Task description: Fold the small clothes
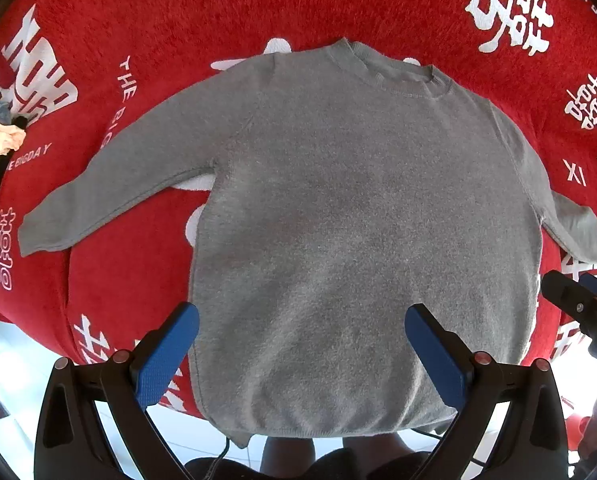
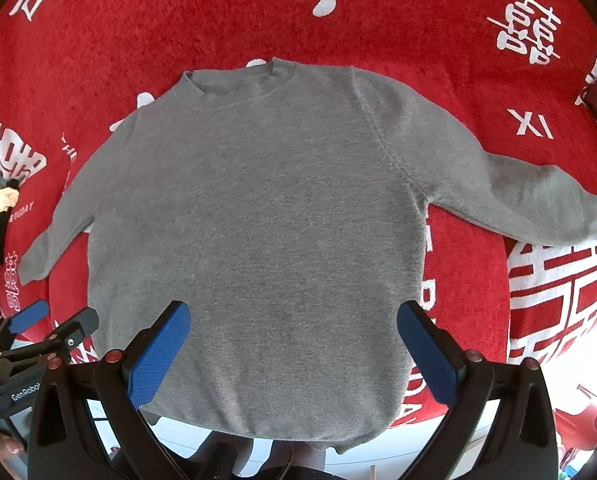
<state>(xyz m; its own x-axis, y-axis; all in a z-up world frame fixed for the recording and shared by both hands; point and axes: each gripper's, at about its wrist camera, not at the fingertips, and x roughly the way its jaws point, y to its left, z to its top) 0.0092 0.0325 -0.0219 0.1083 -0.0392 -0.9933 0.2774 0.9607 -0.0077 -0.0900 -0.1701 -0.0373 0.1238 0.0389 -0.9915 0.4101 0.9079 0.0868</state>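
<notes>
While the red cloth-covered surface (image 1: pixel 146 20) carried it, the grey sweater (image 1: pixel 358 208) lay flat and unfolded, sleeves spread, hem hanging over the near edge. Folding had apparently not begun. The left tool (image 1: pixel 301 354) and right tool (image 2: pixel 293 350) hovered above the hem, jaws wide apart, holding nothing; next, probably, grip one sleeve and fold it inward.

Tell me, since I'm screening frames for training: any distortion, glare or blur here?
Left wrist: strong fisheye bulge, dark corners, blown-out floor below the grey sweater, focus sharp. Right wrist: same bulge, overexposed lower right beside the red blanket, sweater evenly lit.
</notes>
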